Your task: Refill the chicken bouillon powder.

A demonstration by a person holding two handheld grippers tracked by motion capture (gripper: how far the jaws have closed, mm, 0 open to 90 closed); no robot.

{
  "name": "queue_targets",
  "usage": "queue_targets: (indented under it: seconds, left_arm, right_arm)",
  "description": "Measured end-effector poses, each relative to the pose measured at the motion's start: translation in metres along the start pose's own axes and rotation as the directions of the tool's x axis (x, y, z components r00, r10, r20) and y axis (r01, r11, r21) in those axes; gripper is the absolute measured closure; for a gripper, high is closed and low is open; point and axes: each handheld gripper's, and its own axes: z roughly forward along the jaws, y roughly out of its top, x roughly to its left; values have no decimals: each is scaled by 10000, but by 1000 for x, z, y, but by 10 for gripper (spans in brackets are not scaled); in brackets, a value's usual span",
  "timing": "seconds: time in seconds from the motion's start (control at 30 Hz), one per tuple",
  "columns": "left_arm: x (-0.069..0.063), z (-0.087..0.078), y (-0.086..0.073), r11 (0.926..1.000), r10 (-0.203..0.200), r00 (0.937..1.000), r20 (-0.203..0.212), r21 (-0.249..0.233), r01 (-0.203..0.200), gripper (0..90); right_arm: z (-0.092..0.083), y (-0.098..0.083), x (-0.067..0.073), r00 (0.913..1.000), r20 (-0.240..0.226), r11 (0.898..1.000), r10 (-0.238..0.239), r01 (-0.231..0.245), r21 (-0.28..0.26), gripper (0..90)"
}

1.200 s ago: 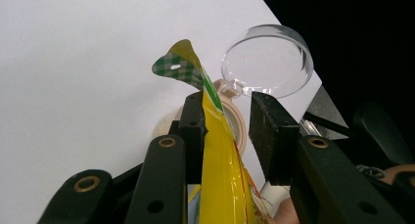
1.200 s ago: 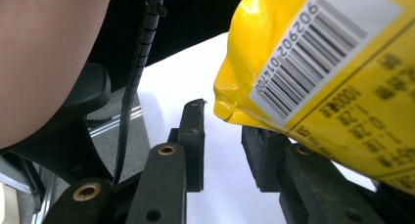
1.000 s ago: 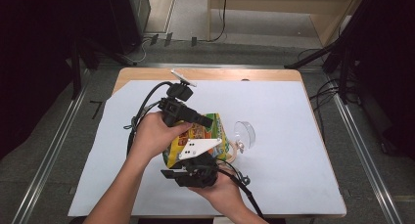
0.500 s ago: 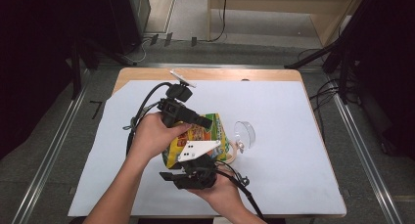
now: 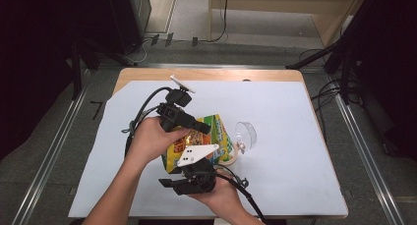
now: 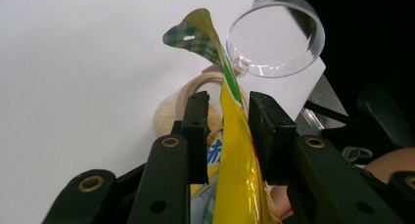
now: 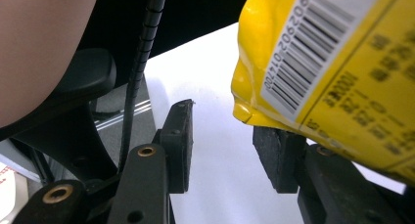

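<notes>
A yellow and green snack bag (image 5: 209, 139) hangs over the white table cover (image 5: 295, 112) near its front. My left gripper (image 5: 206, 129) reaches in from the left and is shut on the bag's (image 6: 237, 155) upper edge, which runs up between its jaws (image 6: 227, 111). My right gripper (image 5: 178, 179) sits just below the bag's lower end. It (image 7: 222, 136) is open, its jaws have just been opening, and nothing lies between them. The barcoded corner of the bag (image 7: 313, 62) rests over its right jaw.
A small container with a beige rim (image 5: 232, 158) stands right of the bag, its clear round lid (image 5: 246, 134) flipped open. In the left gripper view its lid (image 6: 274, 35) and pale contents (image 6: 169, 116) lie just beyond the jaws. The table's front edge is close behind my right hand.
The right gripper has drawn slightly back toward the person from the bag's lower end. The left hand and the bag have stayed put.
</notes>
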Motion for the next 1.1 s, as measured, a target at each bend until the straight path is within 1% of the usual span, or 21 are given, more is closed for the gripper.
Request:
queue_targets:
  seconds: [0.1,0.17,0.23,0.27,0.3,0.33,0.43,0.53,0.67,0.77,0.83,0.9,0.97,1.03,1.1]
  left_arm:
    - [1,0,-3,10000,64,10000,31,56,-64,716]
    - [2,0,-4,9999,41,9999,152,113,-43,724]
    - [4,0,-6,9997,149,9996,248,197,-154,737]
    - [4,0,-7,9997,134,9996,257,210,-140,745]
    - [4,0,-8,9995,213,9995,242,232,-218,750]
    - [5,0,-9,9994,242,9994,239,244,-248,757]
    - [7,1,-11,9990,286,9988,390,338,-299,769]
    - [8,1,-13,9987,349,9985,417,364,-364,779]
    - [10,1,-15,9984,380,9978,543,391,-402,787]
    - [11,1,-17,9983,416,9971,634,375,-440,791]
    - [13,1,-18,9976,523,9960,725,414,-554,793]
    - [13,1,-19,9972,616,9953,752,387,-646,794]
    - [13,1,-20,9955,831,9927,870,374,-867,810]
    - [14,0,-20,9950,877,9917,937,392,-917,826]
    - [15,-2,-21,9956,838,9917,976,343,-875,833]
  right_arm:
    - [2,-3,-1,9999,-128,10000,17,-18,-25,605]
    - [4,-5,-1,9996,-279,9999,109,-111,-72,590]
    - [6,-7,-2,9989,-429,9998,168,-171,-66,576]
    - [7,-8,-2,9988,-482,9999,112,-114,-35,571]
    - [8,-9,-2,9988,-483,10000,70,-73,-48,567]
    - [10,-10,-1,9986,-530,10000,37,-34,63,559]
    - [13,-12,0,9986,-486,9997,-202,209,138,551]
    - [15,-14,1,9983,-497,9993,-310,319,183,551]
    - [16,-16,1,9981,-578,9995,-205,219,241,550]
    - [18,-17,0,9979,-579,9993,-272,287,251,537]
    - [20,-19,0,9980,-540,9990,-325,340,277,526]
    - [21,-20,0,9978,-603,9991,-269,289,317,515]
    - [22,-21,0,9977,-628,9991,-250,271,323,504]
    - [23,-22,-1,9975,-636,9991,-295,314,294,504]
    - [24,-24,-1,9975,-639,9990,-300,321,319,496]
